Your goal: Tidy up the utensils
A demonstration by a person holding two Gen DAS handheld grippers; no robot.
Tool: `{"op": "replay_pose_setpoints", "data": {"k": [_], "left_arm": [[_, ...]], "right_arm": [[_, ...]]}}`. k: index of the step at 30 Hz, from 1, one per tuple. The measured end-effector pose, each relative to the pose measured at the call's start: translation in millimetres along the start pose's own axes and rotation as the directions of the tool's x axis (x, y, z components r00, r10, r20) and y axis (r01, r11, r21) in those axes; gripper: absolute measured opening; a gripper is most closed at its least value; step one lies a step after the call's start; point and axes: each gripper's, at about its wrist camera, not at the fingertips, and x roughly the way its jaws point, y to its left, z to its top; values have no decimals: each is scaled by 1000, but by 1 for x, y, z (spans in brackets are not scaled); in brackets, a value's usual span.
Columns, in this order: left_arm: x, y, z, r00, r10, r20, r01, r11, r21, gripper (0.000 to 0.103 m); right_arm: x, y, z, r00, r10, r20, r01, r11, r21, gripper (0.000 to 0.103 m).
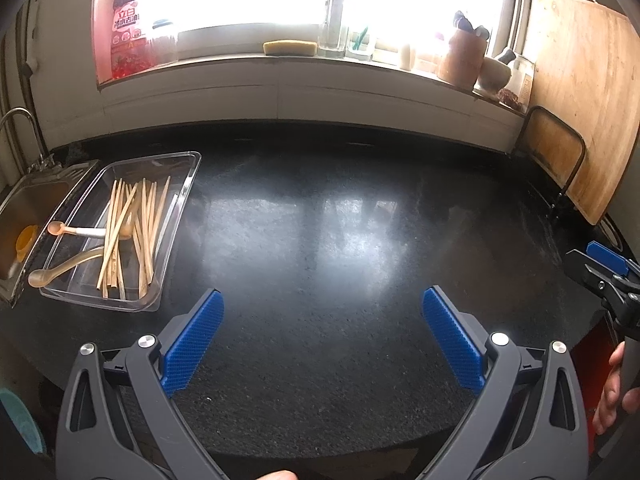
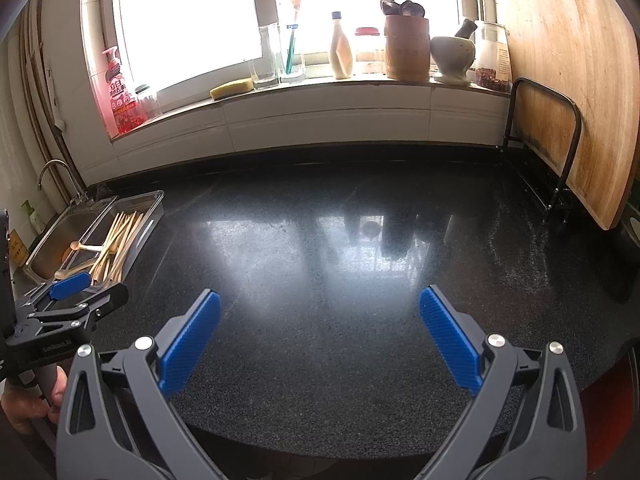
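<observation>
Both grippers, left gripper [image 1: 322, 344] and right gripper [image 2: 319, 342], gape empty. Chopsticks [image 1: 132, 232] left of frame, in clear tray [image 1: 188, 184]: light, stiff, slippery; you pinch mid-length.

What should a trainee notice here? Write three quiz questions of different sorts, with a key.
1. True or false: the left gripper is shut on a chopstick.
2. The pale wooden chopsticks lie in: A) the clear plastic rectangular tray, B) the steel sink, C) the tan cylindrical utensil holder.
3. Fill in: two translucent amber ____ rest with their bowls over the tray's sink-side rim.

Key: 1 false, both it and the right gripper are open and empty; 2 A; 3 spoons.
</observation>
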Motion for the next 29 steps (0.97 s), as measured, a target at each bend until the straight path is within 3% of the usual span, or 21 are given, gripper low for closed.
{"op": "replay_pose_setpoints", "data": {"k": [8,11,15,21,25,29], "left_arm": [[4,1,-3,999,-29,-30,29,999,-25,97],[0,0,-6,1000,9,-1,-9,1000,-27,97],[-3,1,-7,999,-42,7,42,998,-45,97],[-5,-2,-8,999,-34,17,34,999,-31,97],[-4,-3,-5,998,64,14,-64,998,-27,97],[-1,0,-4,998,69,2,-69,997,-24,97]], "right_arm": [[1,-1,0,1000,2,-1,-2,1000,-2,96],[1,-1,0,1000,1,-2,-1,1000,-3,96],[1,-2,0,1000,4,-1,-4,1000,-4,96],[2,-4,1,1000,6,-6,-6,1000,-7,96],[3,-5,1,1000,7,-3,-7,1000,-10,96],[3,-4,0,1000,7,-4,-7,1000,-8,96]]}}
